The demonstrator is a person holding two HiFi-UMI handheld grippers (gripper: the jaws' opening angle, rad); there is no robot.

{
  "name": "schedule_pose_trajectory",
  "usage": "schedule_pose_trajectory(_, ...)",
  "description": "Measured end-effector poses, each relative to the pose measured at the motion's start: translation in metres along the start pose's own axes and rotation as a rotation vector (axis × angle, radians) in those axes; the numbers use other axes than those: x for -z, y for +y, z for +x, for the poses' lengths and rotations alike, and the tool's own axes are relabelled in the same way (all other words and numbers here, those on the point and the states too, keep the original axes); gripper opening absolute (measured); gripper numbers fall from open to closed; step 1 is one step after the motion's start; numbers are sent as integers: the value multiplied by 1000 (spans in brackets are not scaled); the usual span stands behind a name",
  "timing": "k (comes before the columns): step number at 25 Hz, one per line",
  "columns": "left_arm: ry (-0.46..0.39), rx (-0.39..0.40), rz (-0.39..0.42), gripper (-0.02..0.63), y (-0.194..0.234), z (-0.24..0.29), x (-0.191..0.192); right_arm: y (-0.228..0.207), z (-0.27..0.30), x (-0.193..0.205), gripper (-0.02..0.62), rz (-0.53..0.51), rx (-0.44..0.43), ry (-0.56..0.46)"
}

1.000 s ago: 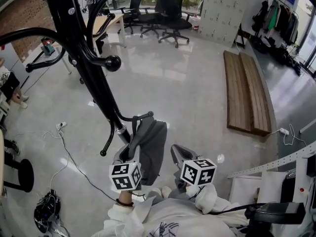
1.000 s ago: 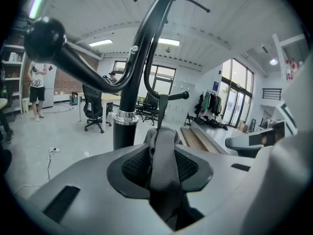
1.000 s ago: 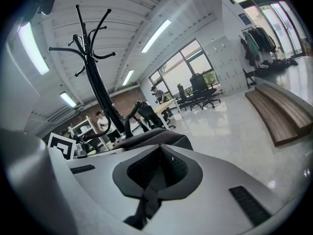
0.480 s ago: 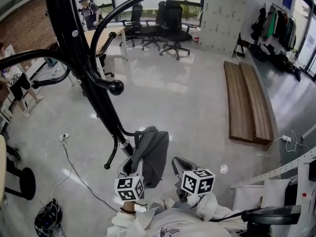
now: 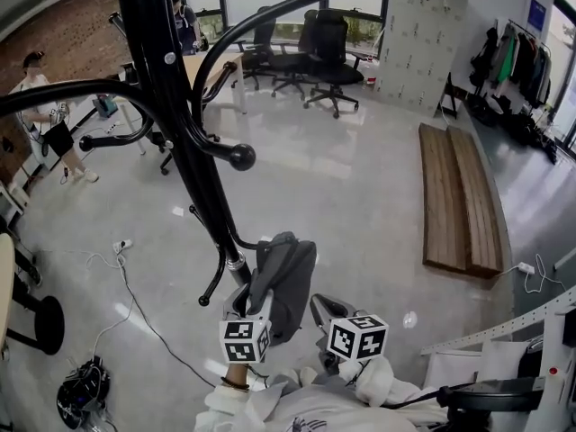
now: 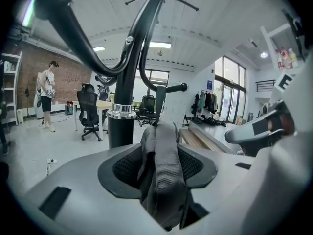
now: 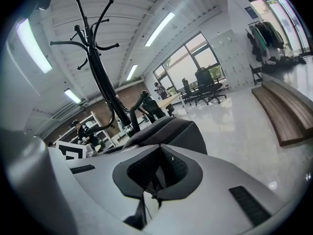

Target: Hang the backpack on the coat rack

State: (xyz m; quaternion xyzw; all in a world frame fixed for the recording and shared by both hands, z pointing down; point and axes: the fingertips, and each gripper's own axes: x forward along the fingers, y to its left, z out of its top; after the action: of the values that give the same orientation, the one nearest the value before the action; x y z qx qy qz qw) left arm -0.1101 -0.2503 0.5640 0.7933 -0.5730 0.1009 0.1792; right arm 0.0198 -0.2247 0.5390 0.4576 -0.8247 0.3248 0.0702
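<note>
Head view: pack (image 5: 286, 282) hangs low on the rack (image 5: 166, 70), its top draped over a short hook (image 5: 255, 240) by the pole's joint. That hook was prob. picked bc it's w/in reach, the upper arms being well above. Left gripper (image 5: 243, 302) is at the pack's left edge and right gripper (image 5: 320, 306) is just beside its lower right, so both flank it from below. Looks like a steadying hold while the hook takes the weight.

Left gripper view: strap (image 6: 164, 165) runs up btw the jaws toward the pole, which stands right behind. The jaws have just been opening. The strap sits btw them, loose, w/ a dark gap on its right side and the pads not squeezing. Reads as letting go, the hook now carrying it.

Right gripper view: jaws together, pinching what seems a thin bit of the pack, w/ a thin dark strand trailing below them. The pack body bulges just past the tips, rack beyond to the left. Prob. held so the pack doesn't swing.
</note>
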Motion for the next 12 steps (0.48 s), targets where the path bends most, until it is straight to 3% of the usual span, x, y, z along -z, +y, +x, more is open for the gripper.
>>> schedule_pose_trajectory(6,1,-10,15,208,-2,3,-1,-4,0,3,12,1,-4,12)
schedule_pose_trajectory(12,-4,-8,10,282,-5,3,-2,-5,0,6,12,6,-8,25)
